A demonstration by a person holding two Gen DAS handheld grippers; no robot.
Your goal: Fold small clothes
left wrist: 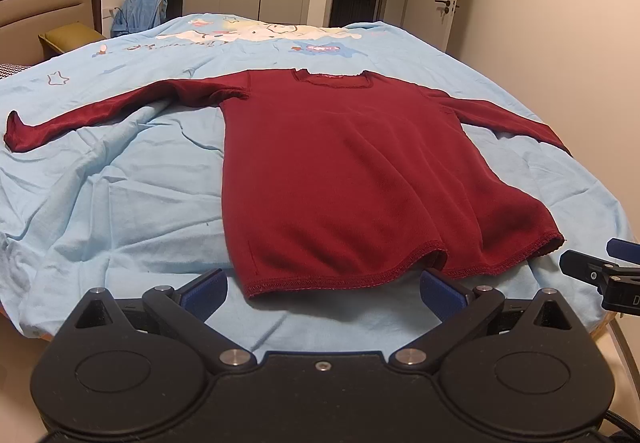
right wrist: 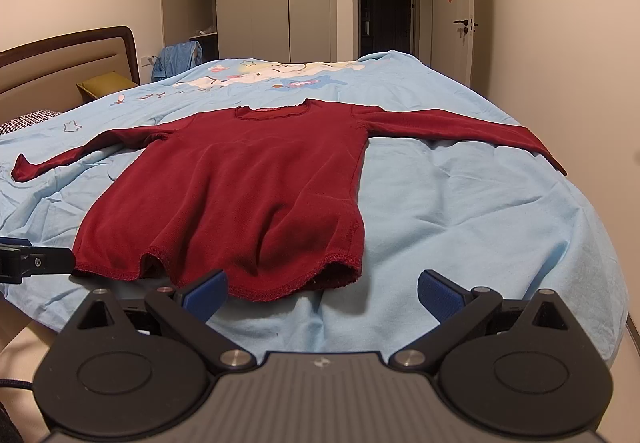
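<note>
One red sweater (left wrist: pixel 344 163) (two sleeves), one blue bedsheet (left wrist: pixel 120 211), two grippers (left wrist: pixel 322 293), one yellow pillow (left wrist: pixel 72 37).

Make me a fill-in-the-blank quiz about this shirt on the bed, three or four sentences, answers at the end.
1. The shirt lying flat on the bed is dark ____ in colour.
2. Both of its ____ are spread out to the sides.
3. The left gripper and right gripper are both ____, holding nothing.
4. The part of the shirt nearest both grippers is its ____.

Answers: red; sleeves; open; hem
</note>
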